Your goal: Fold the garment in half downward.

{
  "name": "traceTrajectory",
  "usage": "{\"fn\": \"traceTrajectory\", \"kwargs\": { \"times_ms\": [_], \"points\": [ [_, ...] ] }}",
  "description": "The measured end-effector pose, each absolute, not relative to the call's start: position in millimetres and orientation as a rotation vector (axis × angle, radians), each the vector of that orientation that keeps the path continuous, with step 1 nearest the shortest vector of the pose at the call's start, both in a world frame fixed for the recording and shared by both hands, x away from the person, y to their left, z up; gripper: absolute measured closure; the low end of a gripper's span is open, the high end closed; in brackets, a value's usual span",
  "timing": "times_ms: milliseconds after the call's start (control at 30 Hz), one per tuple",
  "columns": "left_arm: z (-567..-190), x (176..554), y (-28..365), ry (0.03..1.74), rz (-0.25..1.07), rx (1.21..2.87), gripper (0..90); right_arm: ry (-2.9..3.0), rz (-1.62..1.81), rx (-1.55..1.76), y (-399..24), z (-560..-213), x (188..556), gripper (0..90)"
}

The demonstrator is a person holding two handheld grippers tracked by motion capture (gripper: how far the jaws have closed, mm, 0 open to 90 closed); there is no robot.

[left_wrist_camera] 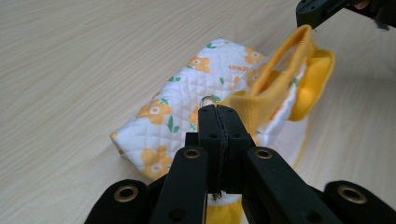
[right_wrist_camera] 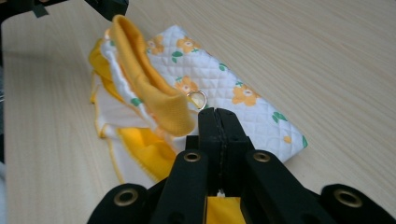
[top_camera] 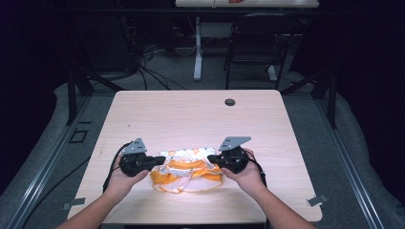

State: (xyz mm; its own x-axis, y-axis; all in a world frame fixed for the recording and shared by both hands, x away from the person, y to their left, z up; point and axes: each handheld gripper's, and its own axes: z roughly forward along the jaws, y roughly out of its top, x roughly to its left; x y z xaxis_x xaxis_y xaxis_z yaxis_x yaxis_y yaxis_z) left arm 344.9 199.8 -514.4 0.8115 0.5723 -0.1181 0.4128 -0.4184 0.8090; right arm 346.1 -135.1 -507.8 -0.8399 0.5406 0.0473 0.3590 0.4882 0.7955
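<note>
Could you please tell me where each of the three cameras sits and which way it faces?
High view: above the person's side, looking forward and down at the table; forearms and both tools show.
Left gripper view: on the left tool, looking along shut jaws at the floral quilted garment.
Right gripper view: on the right tool, likewise.
All views share the garment.

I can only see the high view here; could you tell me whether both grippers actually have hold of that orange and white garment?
Observer: Yes. In its own view the left gripper has its jaws shut on the garment, with fabric pinched between them.
Operator: Thank you. And the right one?
Observer: The right gripper is likewise shut on fabric; yellow cloth shows below its jaws.
Operator: Is there any fastening I should know about?
Observer: A small metal ring sits just beyond the right gripper's tips, beside the yellow ribbed band.
</note>
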Motion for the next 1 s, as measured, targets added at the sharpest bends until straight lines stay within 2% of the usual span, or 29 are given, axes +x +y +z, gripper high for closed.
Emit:
{"fn": "traceTrajectory", "kwargs": {
  "times_ms": [233, 533, 800, 1000],
  "points": [
    [-524, 349, 193, 0.734, 0.179, 2.082, 89.9, 2.566, 1.255, 0.786, -125, -518, 358, 90.0],
    [-537, 333, 193, 0.710, 0.147, 2.119, 89.9, 2.640, 1.268, 0.705, -121, -523, 339, 90.0],
    [-553, 321, 195, 0.709, 0.108, 2.154, 89.7, 2.714, 1.228, 0.682, -122, -543, 323, 89.9],
    [-563, 320, 197, 0.723, 0.128, 2.188, 88.9, 2.739, 1.242, 0.716, -123, -556, 318, 89.9]
  ]
}}
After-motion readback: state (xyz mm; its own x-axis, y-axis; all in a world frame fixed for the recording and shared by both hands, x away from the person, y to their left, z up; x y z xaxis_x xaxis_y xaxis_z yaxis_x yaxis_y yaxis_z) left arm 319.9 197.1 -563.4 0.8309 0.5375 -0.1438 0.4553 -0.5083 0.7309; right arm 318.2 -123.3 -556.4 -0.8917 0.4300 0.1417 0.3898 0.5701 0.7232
